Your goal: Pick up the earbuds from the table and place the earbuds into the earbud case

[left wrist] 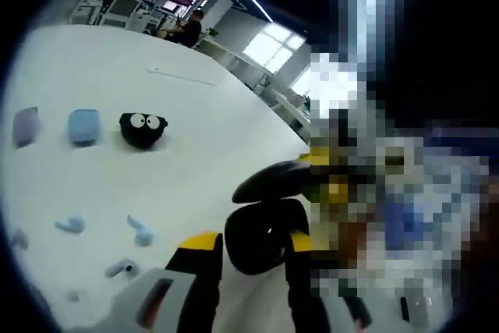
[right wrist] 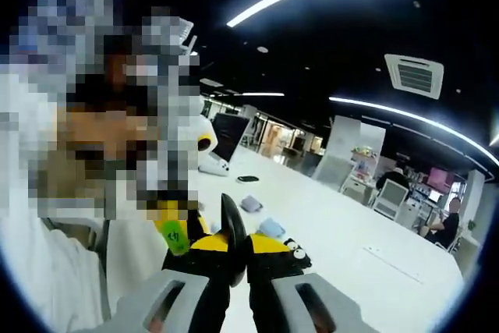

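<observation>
**Black case open, one earbud going in**

Nearest us, the left gripper (left wrist: 249, 259) has its jaws spread around the black earbud case (left wrist: 261, 232), lid up, raised off the white table (left wrist: 195, 154). The right gripper (right wrist: 239, 259) is pressed together on what looks like a dark earbud (right wrist: 233, 228), though it's hard to be sure. Next, I'd say, that bud needs lining up over the case's well. Beyond the black case lie four loose pale earbuds (left wrist: 140, 232). Farther still, three more cases: purple (left wrist: 25, 126), blue (left wrist: 83, 126) and a black googly-eyed one (left wrist: 143, 129)
</observation>
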{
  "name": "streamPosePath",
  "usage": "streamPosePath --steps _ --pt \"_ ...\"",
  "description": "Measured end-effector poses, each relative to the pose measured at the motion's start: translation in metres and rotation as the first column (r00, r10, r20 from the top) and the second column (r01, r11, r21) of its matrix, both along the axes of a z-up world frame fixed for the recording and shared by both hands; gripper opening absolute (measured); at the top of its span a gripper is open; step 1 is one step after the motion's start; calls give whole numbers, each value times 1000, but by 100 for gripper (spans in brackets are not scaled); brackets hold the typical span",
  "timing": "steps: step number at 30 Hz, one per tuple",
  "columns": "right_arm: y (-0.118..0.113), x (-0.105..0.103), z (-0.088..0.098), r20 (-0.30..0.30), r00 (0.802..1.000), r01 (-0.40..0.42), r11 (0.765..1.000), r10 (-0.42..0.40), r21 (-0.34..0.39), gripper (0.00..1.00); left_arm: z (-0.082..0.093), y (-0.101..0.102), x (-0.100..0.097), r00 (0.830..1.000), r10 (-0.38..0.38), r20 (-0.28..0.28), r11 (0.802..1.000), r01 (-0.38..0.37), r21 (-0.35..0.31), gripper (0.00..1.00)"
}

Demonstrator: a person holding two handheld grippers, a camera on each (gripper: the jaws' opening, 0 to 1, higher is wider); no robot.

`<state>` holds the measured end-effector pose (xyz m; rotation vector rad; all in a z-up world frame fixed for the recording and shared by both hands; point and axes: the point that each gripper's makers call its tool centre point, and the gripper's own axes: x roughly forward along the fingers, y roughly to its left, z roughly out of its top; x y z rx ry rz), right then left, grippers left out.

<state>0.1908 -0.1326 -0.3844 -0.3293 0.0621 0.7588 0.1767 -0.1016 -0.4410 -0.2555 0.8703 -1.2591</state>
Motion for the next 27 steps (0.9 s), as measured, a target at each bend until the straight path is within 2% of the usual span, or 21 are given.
streamPosePath --steps 5,9,10,16,20,24,27 --pt "1 -1 0 4 1000 2 1000 -2 -5 6 5 3 6 999 28 -42 999 -29 -29 29" --pt "4 -2 -2 5 1000 1 1000 -1 -16 6 -3 0 7 1000 22 -19 999 -22 30 27" --pt "4 -2 -1 11 1000 8 1000 -8 -25 6 -3 -2 5 998 28 -56 999 -27 22 27" --pt "-1 -1 2 25 1000 17 1000 -16 -24 6 2 -5 8 999 22 -33 1000 -22 8 27" --pt "-4 -2 6 7 1000 -2 999 2 38 6 9 -3 8 1000 18 -18 1000 -18 -21 38" --pt "-6 -3 9 4 1000 -10 998 10 61 6 20 2 10 1000 22 4 998 -21 -58 51" --pt "-6 -4 11 -9 999 -31 995 32 92 6 33 9 10 999 15 34 994 -11 -113 54"
